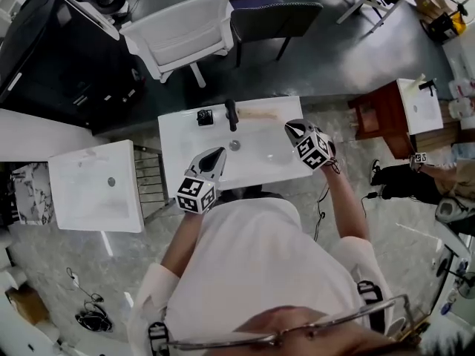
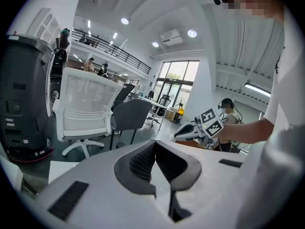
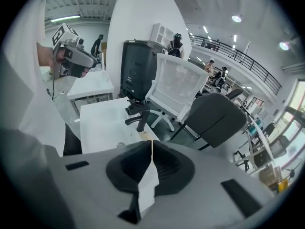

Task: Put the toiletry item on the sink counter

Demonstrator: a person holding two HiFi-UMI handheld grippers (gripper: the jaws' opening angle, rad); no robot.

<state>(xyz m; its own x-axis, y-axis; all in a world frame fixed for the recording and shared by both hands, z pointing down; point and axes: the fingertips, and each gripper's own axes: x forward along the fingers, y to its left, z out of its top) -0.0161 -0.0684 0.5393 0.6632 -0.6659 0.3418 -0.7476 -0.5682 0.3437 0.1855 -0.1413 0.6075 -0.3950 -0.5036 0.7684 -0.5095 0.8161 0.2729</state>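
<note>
- The left gripper (image 1: 217,155) is hovering over the near left part of the white sink counter (image 1: 178,162), its tip pointing toward the basin.
- In the left gripper view its jaws are pressing together at their tips, with nothing between the ribbed pads (image 2: 143,162).
- The right gripper (image 1: 291,128) is hanging above the right end of the counter, tilting downward, clear of the surface.
- In the right gripper view its jaws are closing right up against each other, leaving only a thin seam and gripping nothing.
- The long tan toiletry item (image 1: 258,114) is lying flat on the counter along its far edge, just to the right of the black faucet (image 1: 231,114) and apart from both grippers.
- In the right gripper view the same item's end (image 3: 145,136) is showing just past the jaw tips, beside the faucet's base.
- A small black object (image 1: 205,117) is sitting on the far edge too, just left of the faucet.
- The drain (image 1: 234,145) is showing in the middle of the basin, between the two grippers.
- A white chair (image 1: 182,35) and a grey chair (image 1: 274,17) are standing on the floor beyond the counter.
- A second white counter (image 1: 96,188) is standing to the left, well apart from the first.
</note>
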